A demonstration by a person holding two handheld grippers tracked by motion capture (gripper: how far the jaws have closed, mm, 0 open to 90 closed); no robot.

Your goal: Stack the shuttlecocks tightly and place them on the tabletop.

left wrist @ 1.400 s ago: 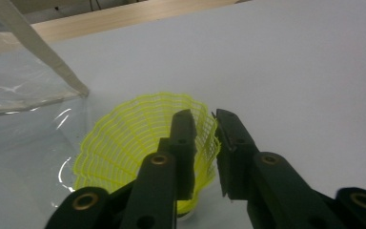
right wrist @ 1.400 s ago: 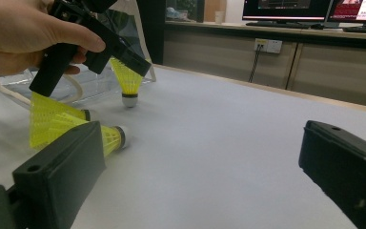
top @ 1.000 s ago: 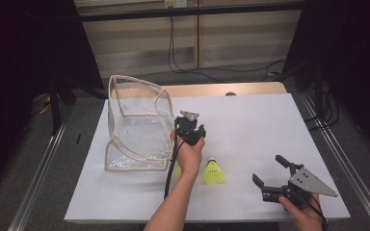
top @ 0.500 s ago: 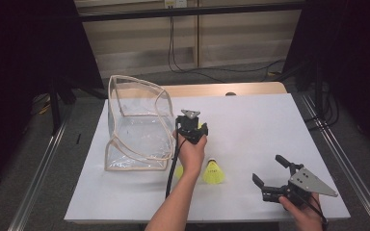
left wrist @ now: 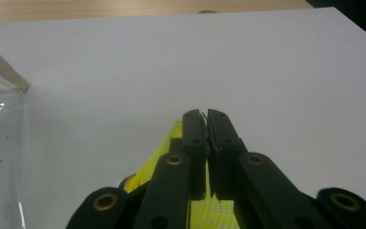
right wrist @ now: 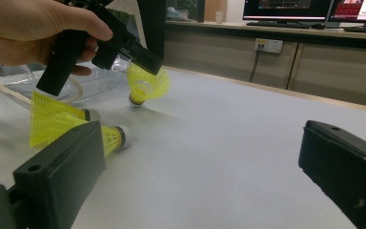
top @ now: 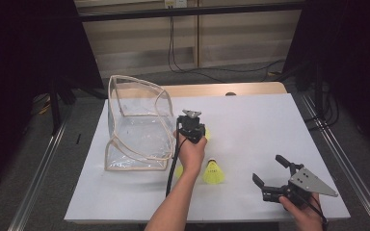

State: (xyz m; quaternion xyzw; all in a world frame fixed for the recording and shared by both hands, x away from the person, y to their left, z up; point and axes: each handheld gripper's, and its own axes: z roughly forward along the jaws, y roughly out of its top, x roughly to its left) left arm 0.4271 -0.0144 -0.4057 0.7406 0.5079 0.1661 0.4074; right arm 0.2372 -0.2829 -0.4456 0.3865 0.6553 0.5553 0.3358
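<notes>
- Right now my left gripper has its jaws clamped on the skirt of a yellow shuttlecock; they have just been closing, and the mesh sits pinched between them.
- That shuttlecock hangs just above the white table, cork end down, just beside the clear bag.
- My right gripper rests near the table's front right corner, jaws wide apart, holding nothing.
- Two more shuttlecocks lie near my left hand: one in front of it, another partly hidden behind my arm.
- To do this step well, I judge I should keep the pinch firm but gentle, since the skirt looks flimsy, lift straight up, then carry it over the bag's open top before letting go.
- Beyond the white sheet I see a wooden table edge, dark curtains at both sides, cables on the back wall and monitors on a counter.
</notes>
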